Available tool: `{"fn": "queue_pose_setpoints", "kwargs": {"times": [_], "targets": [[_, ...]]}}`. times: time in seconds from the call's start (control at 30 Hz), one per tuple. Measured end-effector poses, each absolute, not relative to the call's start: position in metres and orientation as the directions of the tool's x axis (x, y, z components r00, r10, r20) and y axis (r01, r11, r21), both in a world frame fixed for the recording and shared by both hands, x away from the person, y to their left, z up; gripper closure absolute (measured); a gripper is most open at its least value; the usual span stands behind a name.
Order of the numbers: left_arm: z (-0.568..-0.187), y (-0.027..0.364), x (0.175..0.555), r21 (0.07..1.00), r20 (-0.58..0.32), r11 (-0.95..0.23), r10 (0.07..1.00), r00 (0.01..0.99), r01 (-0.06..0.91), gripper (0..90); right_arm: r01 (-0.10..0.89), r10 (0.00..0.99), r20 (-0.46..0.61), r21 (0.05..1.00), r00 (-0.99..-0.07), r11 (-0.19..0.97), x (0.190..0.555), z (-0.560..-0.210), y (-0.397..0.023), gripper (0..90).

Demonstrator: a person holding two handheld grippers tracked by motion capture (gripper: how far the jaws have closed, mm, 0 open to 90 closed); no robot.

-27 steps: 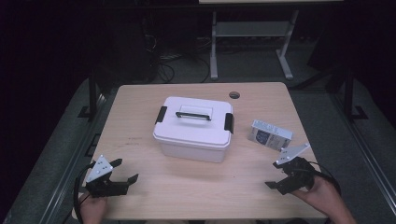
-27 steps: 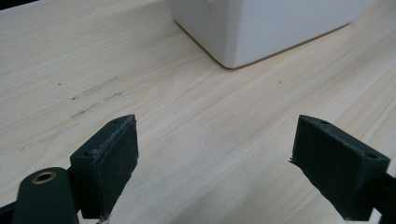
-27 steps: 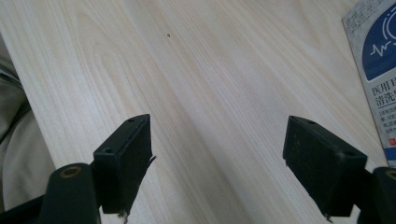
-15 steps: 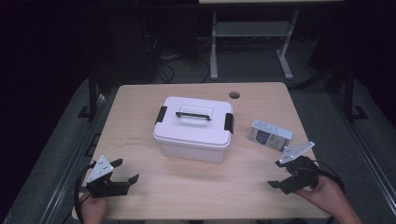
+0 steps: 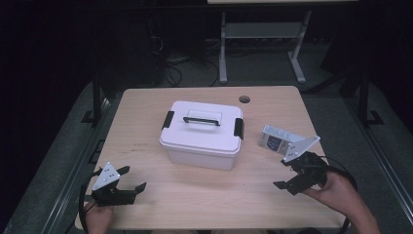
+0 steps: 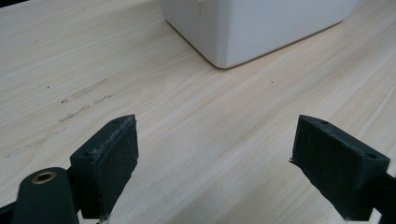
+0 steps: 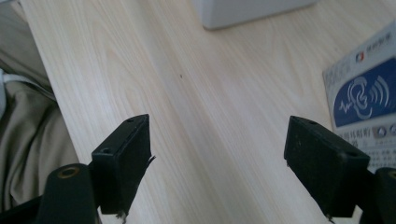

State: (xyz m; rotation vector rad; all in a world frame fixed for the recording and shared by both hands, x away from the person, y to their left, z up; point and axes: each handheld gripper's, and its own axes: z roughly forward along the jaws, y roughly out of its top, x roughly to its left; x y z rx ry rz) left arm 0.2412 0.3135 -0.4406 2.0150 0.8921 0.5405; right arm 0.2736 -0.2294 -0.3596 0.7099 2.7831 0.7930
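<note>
Both grippers wide open, empty, near the table's front edge — small box by the right one.

Right gripper (image 5: 291, 173) held in a hand (image 5: 336, 192) at the front right, jaws spread wide with bare wood between them; its grey three-cornered plate sits just in front of the small flat white-and-blue printed cardboard box (image 5: 276, 140), which lies on the light wooden table (image 5: 146, 126) right of centre, and in the right gripper view that box (image 7: 366, 100) is just beside one jaw, not between the pads. Left gripper (image 5: 130, 178) at front left, jaws also wide, nothing held. White plastic storage bin (image 5: 203, 134) with black handle and black side latches stands mid-table — lid on, well apart from both grippers.
</note>
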Motion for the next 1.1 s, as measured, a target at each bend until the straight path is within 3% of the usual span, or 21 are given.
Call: {"fn": "queue_pose_setpoints", "kwargs": {"times": [1.1], "targets": [[-0.44, 0.322, 0.239, 0.844, 0.03, -0.361, 0.77, 0.638, 0.396, 13.7, 0.305, 0.375, -0.037, 0.512, -0.926, 0.803, 0.315, -0.296, -0.17, 22.7]]}}
